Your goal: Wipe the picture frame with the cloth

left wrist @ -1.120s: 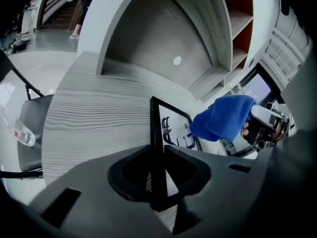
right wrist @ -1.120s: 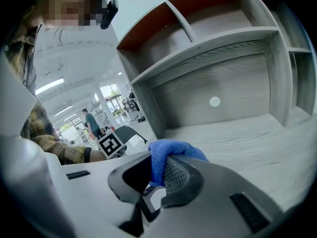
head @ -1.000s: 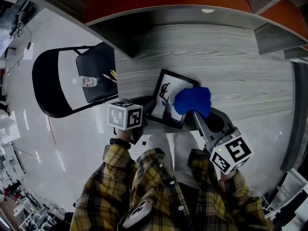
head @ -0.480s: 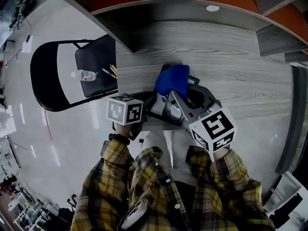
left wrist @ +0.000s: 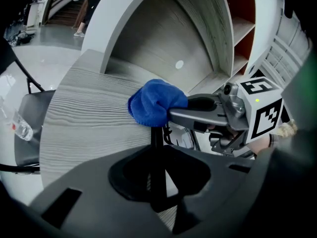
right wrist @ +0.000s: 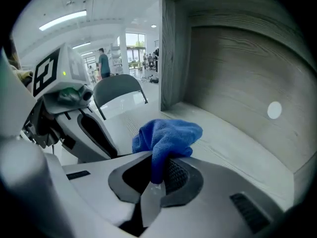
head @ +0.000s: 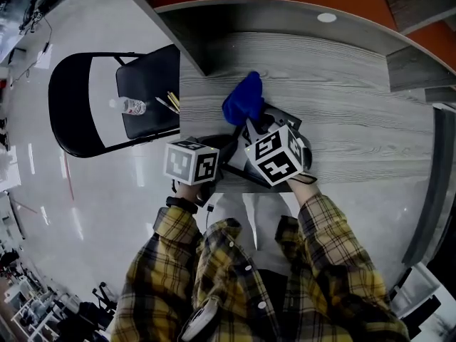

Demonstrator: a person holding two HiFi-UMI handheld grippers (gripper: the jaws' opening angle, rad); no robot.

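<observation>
Swept left and away across the picture frame [left wrist: 156, 135] since a second ago, blue cloth [head: 244, 98] pinched tight in right tool [head: 247, 125].
Left tool [left wrist: 156, 182] pressed together on that frame's near black edge, steadying it on the grey bench [head: 342, 84]. Worth keeping the cloth flat against the picture face, overlapping each pass, working border and corners too, and holding the left clamp firm to prevent sliding.
</observation>
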